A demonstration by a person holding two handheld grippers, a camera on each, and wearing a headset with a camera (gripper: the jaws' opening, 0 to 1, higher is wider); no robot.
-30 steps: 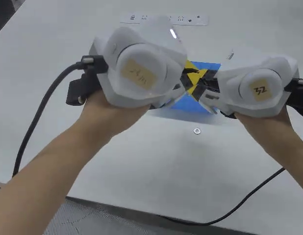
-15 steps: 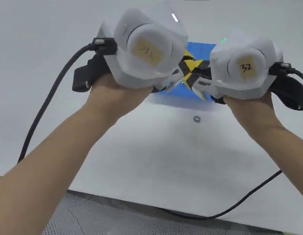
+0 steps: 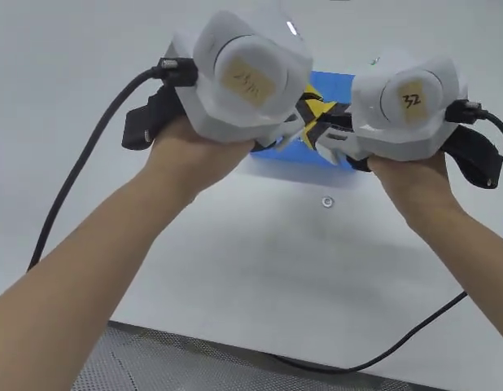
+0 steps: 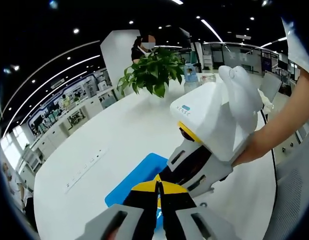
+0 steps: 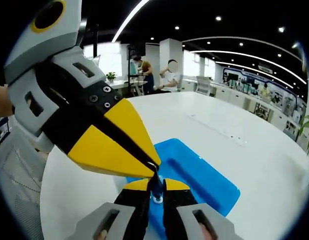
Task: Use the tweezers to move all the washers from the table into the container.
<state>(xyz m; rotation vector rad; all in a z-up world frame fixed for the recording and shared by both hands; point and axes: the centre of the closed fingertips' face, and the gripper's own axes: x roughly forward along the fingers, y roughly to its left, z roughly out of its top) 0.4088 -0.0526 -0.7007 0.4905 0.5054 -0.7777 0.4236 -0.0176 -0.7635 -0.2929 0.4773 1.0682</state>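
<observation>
Holding both grippers close together just above the blue container (image 3: 331,85), I have my left gripper (image 4: 158,186) clenched, its yellow tips meeting with only a thin dark line between them, and I cannot tell if something is held there. My right gripper (image 5: 155,186) is closed to a narrow slit on a thin dark piece (image 5: 155,190) over the container, right at the left tips; whether this piece is the tweezers I cannot tell. One washer (image 3: 327,201) lies on the white table (image 3: 260,261) just beside the near edge of the container, apart from both grippers.
</observation>
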